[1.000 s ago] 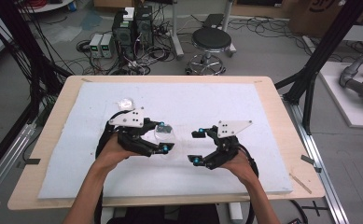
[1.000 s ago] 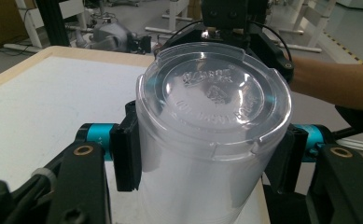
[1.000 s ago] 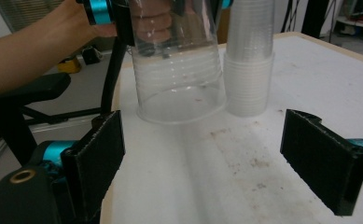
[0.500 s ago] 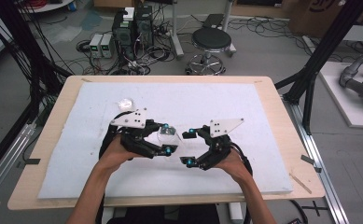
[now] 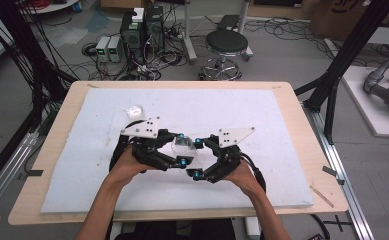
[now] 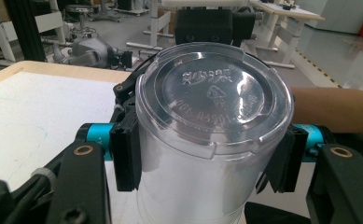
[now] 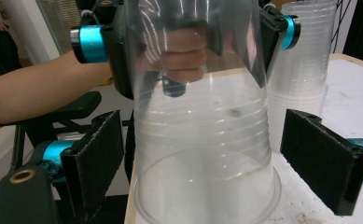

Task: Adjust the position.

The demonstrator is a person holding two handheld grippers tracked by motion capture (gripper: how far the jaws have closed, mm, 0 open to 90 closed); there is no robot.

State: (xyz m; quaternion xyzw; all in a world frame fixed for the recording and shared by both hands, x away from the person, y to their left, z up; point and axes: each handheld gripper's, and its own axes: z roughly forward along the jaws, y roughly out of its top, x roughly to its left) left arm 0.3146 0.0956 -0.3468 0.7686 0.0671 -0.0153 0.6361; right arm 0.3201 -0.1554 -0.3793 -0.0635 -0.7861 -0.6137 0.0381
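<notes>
Clamped on a clear plastic cup [image 6: 207,140], the left gripper [image 5: 181,148] has its two black pads pressed against the cup's wall just below the closed end, as the left gripper view shows, with the embossed base of the cup facing that camera. In the high view the cup [image 5: 183,146] sits between the two tools above the white mat [image 5: 282,120], the left gripper reaching in from one side and the right gripper [image 5: 198,158] from the other. From the right gripper view the same cup [image 7: 202,121] lies on its side with its open rim toward that camera; the right gripper's pads [image 7: 95,163] stand wide, one on each side of the rim and clear of the plastic, so it grips nothing yet. Beyond it on the mat stands a stack of clear cups [image 7: 300,74]. The step in hand looks like a two-tool grasp of the cup, perhaps a hand-over or pulling nested cups apart; I cannot tell whether it is one cup or several. Next, the right gripper would need to close gently on the rim end, squarely centred, since thin plastic will buckle or slip under a hard or crooked squeeze.
</notes>
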